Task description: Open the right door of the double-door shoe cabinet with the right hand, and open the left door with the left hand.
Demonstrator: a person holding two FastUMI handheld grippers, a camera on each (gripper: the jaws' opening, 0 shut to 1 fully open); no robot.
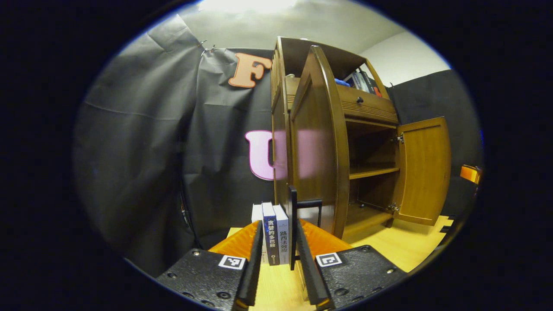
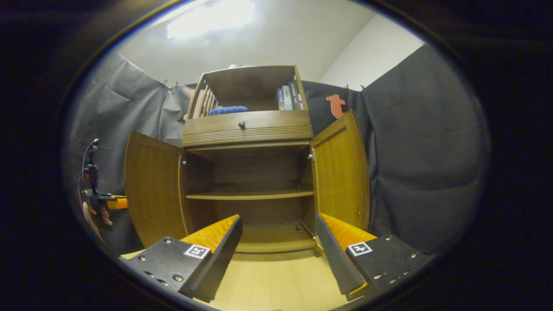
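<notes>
Both doors of the cabinet (image 2: 248, 172) stand open now, so the task looks as good as done. From the right gripper view, the left door (image 2: 151, 190) and the right door (image 2: 341, 172) are each swung out wide, and the bare shelf (image 2: 250, 195) inside is plain to see.

The left gripper (image 1: 280, 259) sits close to the left door's outer edge, looking along it. Its fingers (image 1: 255, 255) are drawn in to a narrow gap, and a thin black handle (image 1: 293, 224) stands right in that gap. I'd judge they pinch it, which would explain why the door is held edge-on to that camera, but I cannot tell whether both fingers truly press on it. A few books (image 1: 271, 233) stand on the table (image 1: 402, 250) just beyond, beside the cabinet.

The right gripper (image 2: 278, 255) hangs low before the open cabinet with its fingers spread wide and nothing between them. It is clear of the right door, which suggests its part is finished. Far to the left in that view, the other gripper (image 2: 101, 203) shows beside the left door, in a hand.

If anything remains, it is only letting go of the left door.
</notes>
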